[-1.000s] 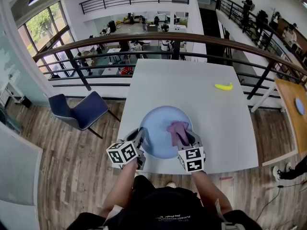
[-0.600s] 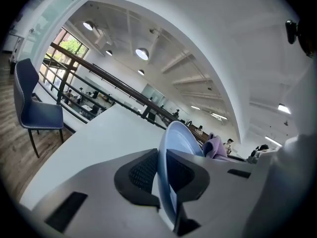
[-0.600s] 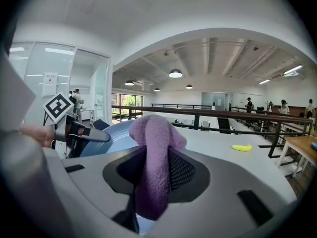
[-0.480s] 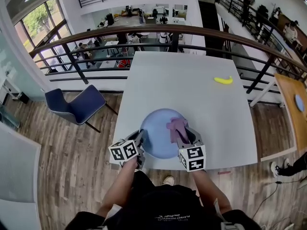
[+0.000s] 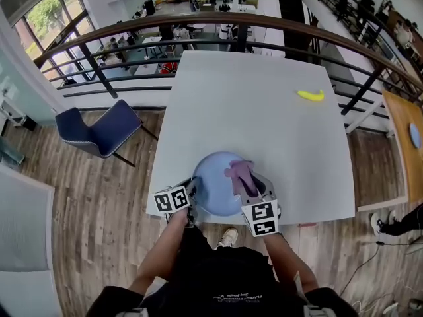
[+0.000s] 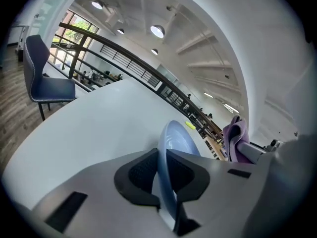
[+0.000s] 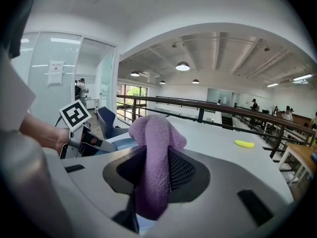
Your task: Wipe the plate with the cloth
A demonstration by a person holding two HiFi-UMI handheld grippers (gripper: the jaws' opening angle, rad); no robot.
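A light blue plate point(image 5: 215, 183) sits over the white table's point(image 5: 264, 117) near edge. My left gripper point(image 5: 193, 191) is shut on the plate's left rim. In the left gripper view the rim point(image 6: 166, 182) runs edge-on between the dark pads, and the plate point(image 6: 176, 140) tilts away ahead. My right gripper point(image 5: 248, 185) is shut on a purple cloth point(image 5: 239, 172), which lies over the plate's right side. In the right gripper view the cloth point(image 7: 153, 152) bulges up between the jaws, with the plate point(image 7: 116, 144) and the left gripper's marker cube point(image 7: 75, 115) to the left.
A yellow banana point(image 5: 310, 95) lies at the table's far right. A blue chair point(image 5: 99, 132) stands on the wooden floor to the left. A railing point(image 5: 264, 26) runs behind the table, and a wooden table point(image 5: 404, 144) stands at the right edge.
The plate and both grippers have sunk toward the table, the left gripper more than the right. Both grips are unchanged.
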